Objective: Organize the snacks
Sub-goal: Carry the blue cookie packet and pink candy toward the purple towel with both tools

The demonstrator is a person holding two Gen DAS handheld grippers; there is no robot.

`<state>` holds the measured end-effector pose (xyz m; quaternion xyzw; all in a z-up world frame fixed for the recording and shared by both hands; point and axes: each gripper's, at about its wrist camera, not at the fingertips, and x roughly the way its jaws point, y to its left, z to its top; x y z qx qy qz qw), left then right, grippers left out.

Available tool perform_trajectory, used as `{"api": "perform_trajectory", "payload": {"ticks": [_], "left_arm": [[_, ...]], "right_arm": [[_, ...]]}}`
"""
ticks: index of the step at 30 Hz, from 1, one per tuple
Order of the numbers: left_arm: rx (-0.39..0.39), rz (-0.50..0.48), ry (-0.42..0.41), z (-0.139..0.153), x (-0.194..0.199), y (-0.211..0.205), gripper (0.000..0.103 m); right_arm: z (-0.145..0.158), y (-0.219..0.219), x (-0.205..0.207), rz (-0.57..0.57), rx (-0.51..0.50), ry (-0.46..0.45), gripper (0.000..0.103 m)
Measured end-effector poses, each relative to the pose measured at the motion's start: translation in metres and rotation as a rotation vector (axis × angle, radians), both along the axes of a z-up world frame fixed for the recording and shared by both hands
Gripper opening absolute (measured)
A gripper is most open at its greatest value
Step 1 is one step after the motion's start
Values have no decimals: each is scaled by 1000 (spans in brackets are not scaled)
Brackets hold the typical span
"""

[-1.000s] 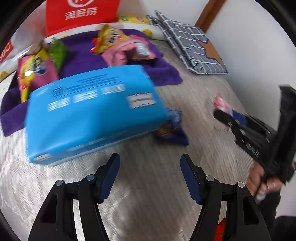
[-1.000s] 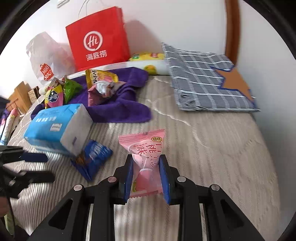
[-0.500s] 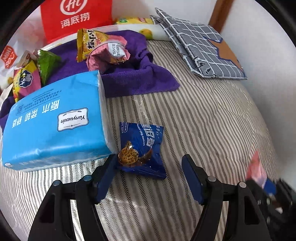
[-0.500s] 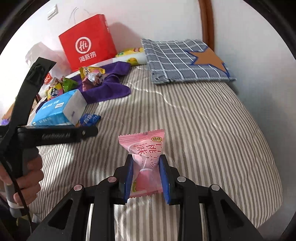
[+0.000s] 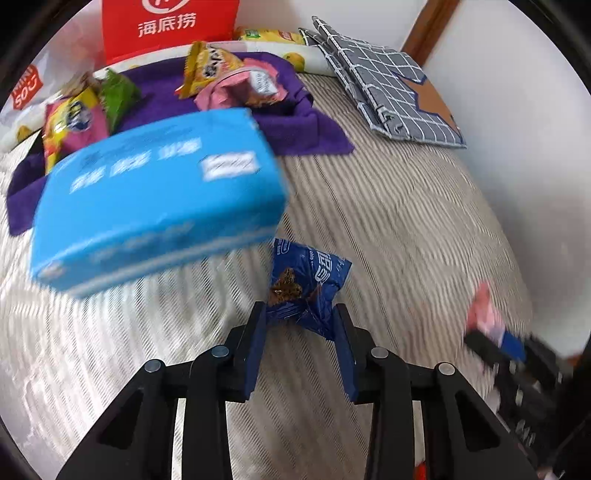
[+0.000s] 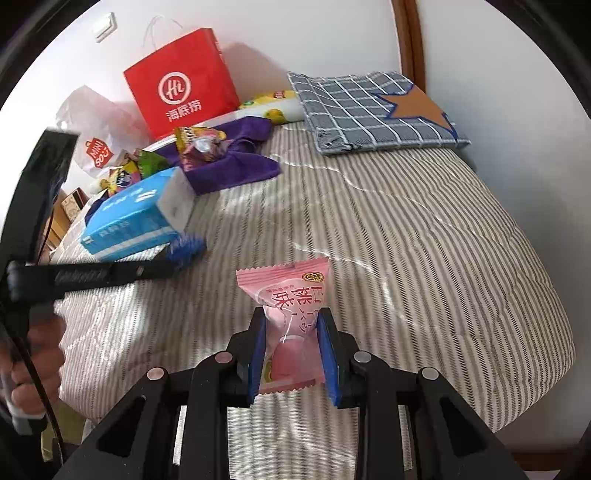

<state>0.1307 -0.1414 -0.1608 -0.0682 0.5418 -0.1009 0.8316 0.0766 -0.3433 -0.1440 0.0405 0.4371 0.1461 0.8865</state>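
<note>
The left gripper [image 5: 300, 314] is closing its blue-padded jaws on a crinkly dark-blue snack packet [image 5: 308, 284], whose lower edge is pinched between the pads on the striped quilt [image 5: 406, 221]. Up and to the left of this gripper lies a smooth, boxy blue tissue pack [image 5: 159, 195], and beyond that a rumpled purple cloth [image 5: 295, 122] carrying glossy yellow, pink and green snack bags [image 5: 218, 74]. Far ahead stands a stiff red paper bag [image 5: 170, 26]; ahead and to the right lies a flat grey checked cushion [image 5: 388, 85]. The right gripper [image 6: 292, 321] is clamped on a shiny pink pillow-shaped sweet packet [image 6: 291, 317], which stands upright between its pads.
</note>
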Motion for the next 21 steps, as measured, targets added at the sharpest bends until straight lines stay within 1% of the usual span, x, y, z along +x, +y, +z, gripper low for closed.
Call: {"api": "perform_trajectory", "payload": {"ticks": [4,10,13,15,16,17,19,21], "left_arm": [[9,3,-4,0,-31,32,35],[25,74,-1,-1,-61,84,36],[7,82,6,-1,-71,106,39],[-23,60,1,-1,-74,114,45],[-41,45,2,-2,-74,116,51],[-54,34,2,-2,-73,117,53],[-49,29,-21,1,-71,120,54],[-20,15,-40,3,-67,118,60]], "right_arm": [[2,23,0,21,-3,-4,26],[0,55,6,38,-9,14,26],[-1,70,10,49,-11,23,26],[-1,76,11,52,-15,24,26],[0,80,12,52,-16,24,26],[1,82,12,51,-16,24,26],[3,85,12,49,-17,21,26],[4,86,11,44,-18,19,26]]}}
